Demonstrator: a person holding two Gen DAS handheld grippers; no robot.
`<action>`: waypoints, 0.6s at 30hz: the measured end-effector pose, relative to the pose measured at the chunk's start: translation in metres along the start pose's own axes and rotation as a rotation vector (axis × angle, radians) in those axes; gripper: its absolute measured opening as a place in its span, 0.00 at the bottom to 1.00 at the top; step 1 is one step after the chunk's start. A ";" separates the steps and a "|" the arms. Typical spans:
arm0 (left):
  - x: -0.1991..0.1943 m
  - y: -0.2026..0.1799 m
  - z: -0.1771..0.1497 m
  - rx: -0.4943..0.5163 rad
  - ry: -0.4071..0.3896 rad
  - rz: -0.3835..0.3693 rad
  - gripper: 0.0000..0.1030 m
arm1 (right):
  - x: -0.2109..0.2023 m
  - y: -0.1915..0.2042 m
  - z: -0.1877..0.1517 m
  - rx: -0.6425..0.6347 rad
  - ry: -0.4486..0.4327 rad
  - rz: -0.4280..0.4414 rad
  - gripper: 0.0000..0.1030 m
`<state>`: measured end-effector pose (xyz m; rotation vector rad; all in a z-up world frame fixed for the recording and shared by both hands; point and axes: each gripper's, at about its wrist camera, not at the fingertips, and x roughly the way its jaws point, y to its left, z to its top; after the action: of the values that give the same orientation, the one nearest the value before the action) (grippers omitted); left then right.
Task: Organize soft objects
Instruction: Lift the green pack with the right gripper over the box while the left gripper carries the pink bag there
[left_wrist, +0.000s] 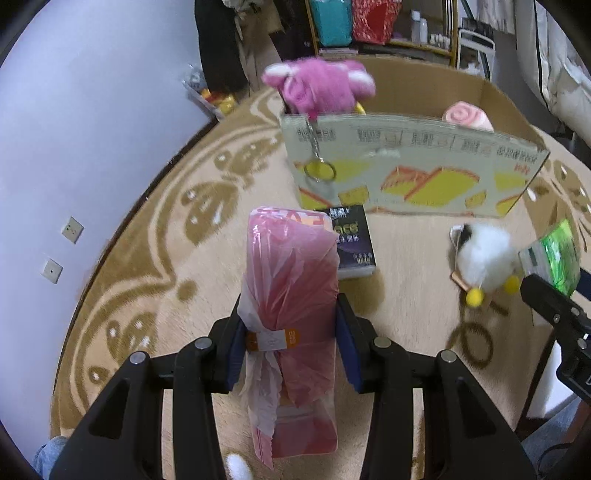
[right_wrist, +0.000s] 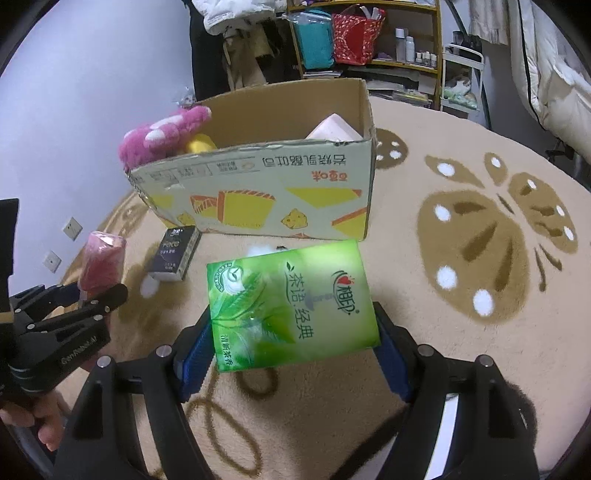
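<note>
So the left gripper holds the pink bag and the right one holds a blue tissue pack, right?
Not quite: the tissue pack in the right gripper is green, as the right wrist view shows. The left gripper does hold the pink bag.

- Pink plush (left_wrist: 319, 88) at 12 o'clock: motion-blurred, lower body hidden behind the cardboard box (left_wrist: 406, 162) wall.
- Pink swirl item (left_wrist: 467, 114), 1 o'clock: only its top shows above the rim.
- Green tissue pack (left_wrist: 554, 254), 3 o'clock in left view: cut off by the frame edge.
- White plush (right_wrist: 262, 249): almost wholly hidden behind the pack.
- Box print: too blurred to read in left view.
</note>
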<state>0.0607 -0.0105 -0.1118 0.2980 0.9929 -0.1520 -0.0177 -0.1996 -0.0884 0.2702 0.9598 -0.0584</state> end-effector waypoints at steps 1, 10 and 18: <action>-0.002 0.001 0.001 -0.003 -0.007 -0.002 0.41 | 0.003 -0.003 0.003 0.003 -0.001 0.000 0.79; -0.012 -0.010 0.002 0.054 -0.060 -0.009 0.41 | -0.015 -0.003 0.014 -0.010 -0.108 -0.034 0.79; -0.017 -0.009 0.008 0.074 -0.092 -0.006 0.41 | -0.026 -0.005 0.021 -0.006 -0.174 -0.025 0.79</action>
<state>0.0553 -0.0221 -0.0953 0.3524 0.8982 -0.2065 -0.0163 -0.2116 -0.0564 0.2437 0.7906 -0.1008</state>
